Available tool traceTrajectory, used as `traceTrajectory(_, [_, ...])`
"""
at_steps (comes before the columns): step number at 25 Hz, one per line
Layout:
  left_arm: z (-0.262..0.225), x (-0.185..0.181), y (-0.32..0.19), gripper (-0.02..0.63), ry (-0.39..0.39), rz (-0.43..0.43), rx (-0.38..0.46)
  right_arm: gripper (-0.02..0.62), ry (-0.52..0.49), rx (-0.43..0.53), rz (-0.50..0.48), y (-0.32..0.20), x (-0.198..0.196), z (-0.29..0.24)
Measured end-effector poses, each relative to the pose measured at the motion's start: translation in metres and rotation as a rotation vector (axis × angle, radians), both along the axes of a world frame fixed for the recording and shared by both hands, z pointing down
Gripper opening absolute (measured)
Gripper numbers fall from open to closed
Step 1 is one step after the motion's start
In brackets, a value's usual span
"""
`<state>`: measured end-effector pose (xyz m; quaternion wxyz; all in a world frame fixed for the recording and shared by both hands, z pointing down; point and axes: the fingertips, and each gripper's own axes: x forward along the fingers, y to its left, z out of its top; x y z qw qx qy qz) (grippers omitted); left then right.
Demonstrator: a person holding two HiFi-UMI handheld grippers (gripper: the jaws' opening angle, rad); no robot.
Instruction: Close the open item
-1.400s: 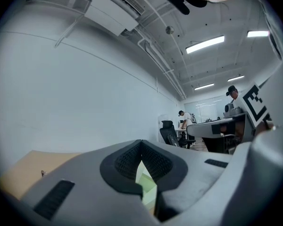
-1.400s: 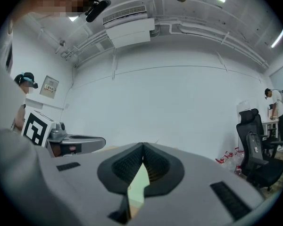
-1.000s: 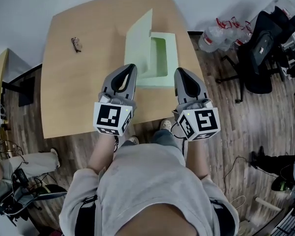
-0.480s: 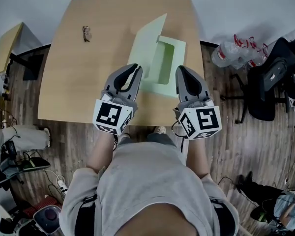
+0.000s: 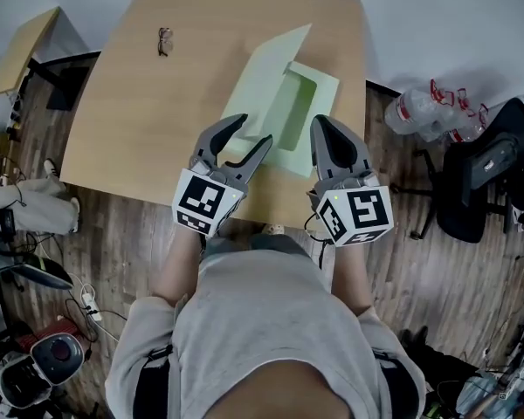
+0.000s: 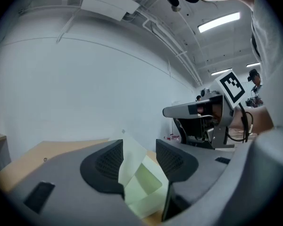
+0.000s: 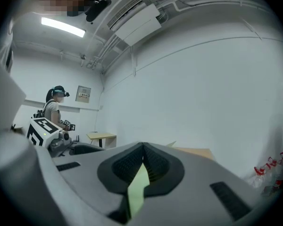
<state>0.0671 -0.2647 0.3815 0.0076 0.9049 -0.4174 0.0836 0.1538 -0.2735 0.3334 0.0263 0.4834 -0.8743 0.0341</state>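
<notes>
Head view: whole open box (image 5: pixel 260 90); gripper views: left fingers (image 6: pixel 104 164) just parted, empty, right fingers (image 7: pixel 125 166) together

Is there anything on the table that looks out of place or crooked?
The pale green box sits at an angle to the edges of the table, with its lid standing open. A small dark item, too small to identify, lies alone near the far corner.
</notes>
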Motion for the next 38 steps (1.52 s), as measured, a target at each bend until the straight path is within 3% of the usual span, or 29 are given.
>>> traceTrajectory(8, [0.026, 0.002, -0.015, 0.199, -0.099, -0.089, -0.018, 0.009, 0.009, -0.022, -0.056, -0.009, 0.006, 0.008])
traceTrajectory(14, [0.037, -0.001, -0.023, 0.193, -0.05, -0.148, -0.061, 0.008, 0.013, -0.037, -0.058, -0.014, 0.014, 0.014])
traceTrajectory(19, [0.041, 0.001, -0.022, 0.095, 0.0, -0.158, -0.098, 0.008, 0.011, -0.046, -0.045, -0.016, 0.023, 0.019])
traceTrajectory(23, [0.042, 0.006, -0.022, 0.066, -0.078, -0.178, -0.064, 0.009, 0.008, -0.056, -0.036, -0.018, 0.032, 0.023])
traceTrajectory(26, [0.051, 0.018, -0.022, 0.052, -0.113, -0.13, -0.087, 0.008, 0.004, -0.067, -0.027, -0.02, 0.035, 0.027])
traceTrajectory(32, [0.076, 0.042, -0.024, 0.051, -0.025, -0.033, -0.224, 0.009, 0.006, -0.089, -0.005, -0.026, 0.045, 0.036])
traceTrajectory(38, [0.104, 0.066, -0.024, 0.049, -0.061, 0.064, -0.326, 0.009, 0.011, -0.113, 0.026, -0.031, 0.057, 0.046])
